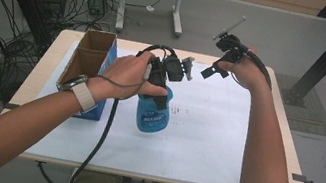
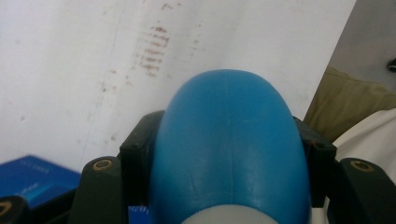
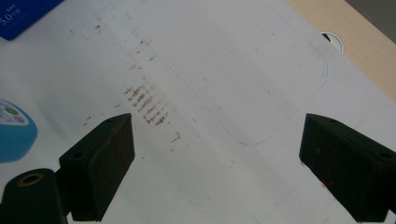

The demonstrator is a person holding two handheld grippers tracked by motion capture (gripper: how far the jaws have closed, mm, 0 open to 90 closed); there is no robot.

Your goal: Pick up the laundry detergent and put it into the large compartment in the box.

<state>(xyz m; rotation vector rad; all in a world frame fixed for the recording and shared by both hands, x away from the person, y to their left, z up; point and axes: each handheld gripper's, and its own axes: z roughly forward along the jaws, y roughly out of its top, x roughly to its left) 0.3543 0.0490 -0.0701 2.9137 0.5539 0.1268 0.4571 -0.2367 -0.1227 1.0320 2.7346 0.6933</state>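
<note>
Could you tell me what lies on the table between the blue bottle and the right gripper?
Nothing but bare white sheet with faint brown marks, seen in the high view between blue bottle and right gripper.

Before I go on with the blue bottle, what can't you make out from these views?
- Blue bottle: label print too small, high view; neck hidden by the left hand.
- Cardboard box: contents hidden by its walls, high view.
- Blue bottle's lower part: cut off, left gripper view.

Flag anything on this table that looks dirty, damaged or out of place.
The white table cover carries a patch of brownish smudge marks in short rows, with loose specks around it. Otherwise nothing stands out: the blue plastic bottle sits clamped in the left gripper, with no spill visible.
</note>
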